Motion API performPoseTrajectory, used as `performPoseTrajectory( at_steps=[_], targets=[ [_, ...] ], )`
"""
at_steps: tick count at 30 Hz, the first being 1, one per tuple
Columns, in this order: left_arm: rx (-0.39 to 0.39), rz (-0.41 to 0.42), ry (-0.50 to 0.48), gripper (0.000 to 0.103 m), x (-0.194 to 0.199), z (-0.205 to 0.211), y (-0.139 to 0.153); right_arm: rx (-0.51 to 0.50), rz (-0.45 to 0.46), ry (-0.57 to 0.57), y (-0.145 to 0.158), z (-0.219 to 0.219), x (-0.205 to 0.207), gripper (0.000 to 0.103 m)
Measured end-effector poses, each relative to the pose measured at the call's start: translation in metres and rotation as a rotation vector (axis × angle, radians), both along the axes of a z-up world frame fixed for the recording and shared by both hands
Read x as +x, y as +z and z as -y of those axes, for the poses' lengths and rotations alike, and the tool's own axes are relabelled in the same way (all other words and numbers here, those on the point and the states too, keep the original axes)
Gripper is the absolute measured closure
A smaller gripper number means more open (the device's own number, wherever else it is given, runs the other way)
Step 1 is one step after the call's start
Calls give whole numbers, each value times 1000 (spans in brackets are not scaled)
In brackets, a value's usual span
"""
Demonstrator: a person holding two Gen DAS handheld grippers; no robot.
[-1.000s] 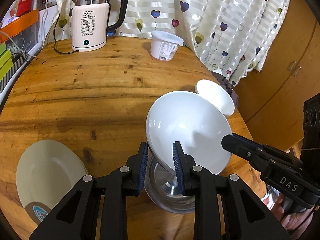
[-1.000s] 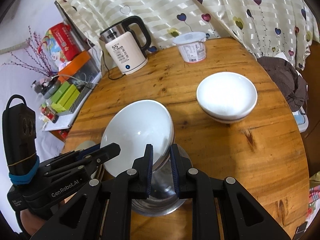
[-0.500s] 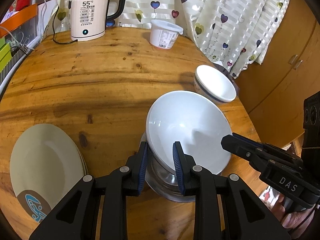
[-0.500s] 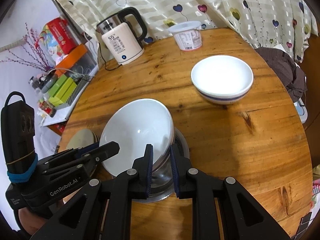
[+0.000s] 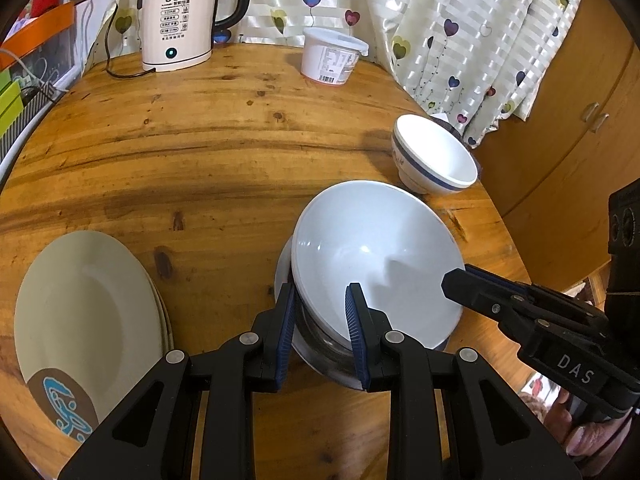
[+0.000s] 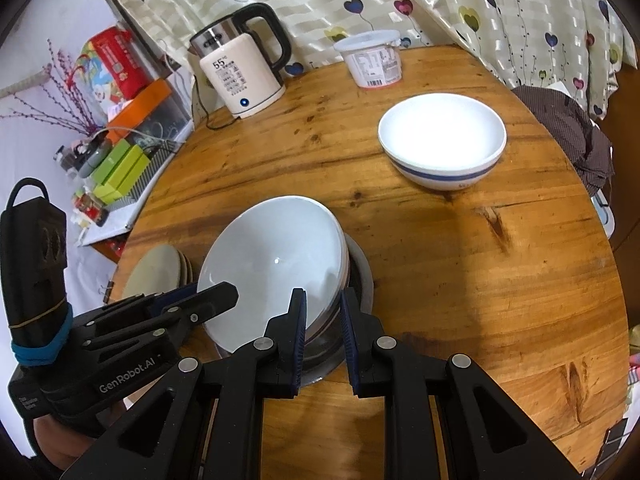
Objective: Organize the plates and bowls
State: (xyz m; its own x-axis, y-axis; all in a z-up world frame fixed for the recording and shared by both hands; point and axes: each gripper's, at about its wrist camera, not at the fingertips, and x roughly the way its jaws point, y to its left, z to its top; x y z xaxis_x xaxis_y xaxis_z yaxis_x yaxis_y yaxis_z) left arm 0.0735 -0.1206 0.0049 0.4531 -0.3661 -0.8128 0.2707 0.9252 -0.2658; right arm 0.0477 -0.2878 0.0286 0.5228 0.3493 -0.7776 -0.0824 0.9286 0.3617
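Two claws clamp one white bowl [image 5: 372,256]. Left wrist view: your left claw [image 5: 322,312] grips its near rim, bowl tilted over a steel bowl [image 5: 316,350] on the bench [image 5: 200,152]; cream plates [image 5: 80,312] lie left, a blue-banded bowl [image 5: 434,160] beyond. Right wrist view: your right claw [image 6: 323,316] pinches the white bowl's [image 6: 272,264] right rim; the left claw [image 6: 216,300] holds the opposite edge.

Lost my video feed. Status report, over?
Both tongs, left and right, clamp white bowl rim, tilted over glass bowl. Blue-striped bowl apart. Path clear.
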Motion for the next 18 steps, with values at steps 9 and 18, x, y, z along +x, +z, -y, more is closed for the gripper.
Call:
performPoseTrajectory(
  at_steps=[9,18],
  targets=[
    [8,-5,-9,77,-2,2,-3,-8,-18,-1,-7,1,-1,85],
    [26,4,-11,76,-5,4,-3,-26,-10,9,-8,0,-2,84]
  ],
)
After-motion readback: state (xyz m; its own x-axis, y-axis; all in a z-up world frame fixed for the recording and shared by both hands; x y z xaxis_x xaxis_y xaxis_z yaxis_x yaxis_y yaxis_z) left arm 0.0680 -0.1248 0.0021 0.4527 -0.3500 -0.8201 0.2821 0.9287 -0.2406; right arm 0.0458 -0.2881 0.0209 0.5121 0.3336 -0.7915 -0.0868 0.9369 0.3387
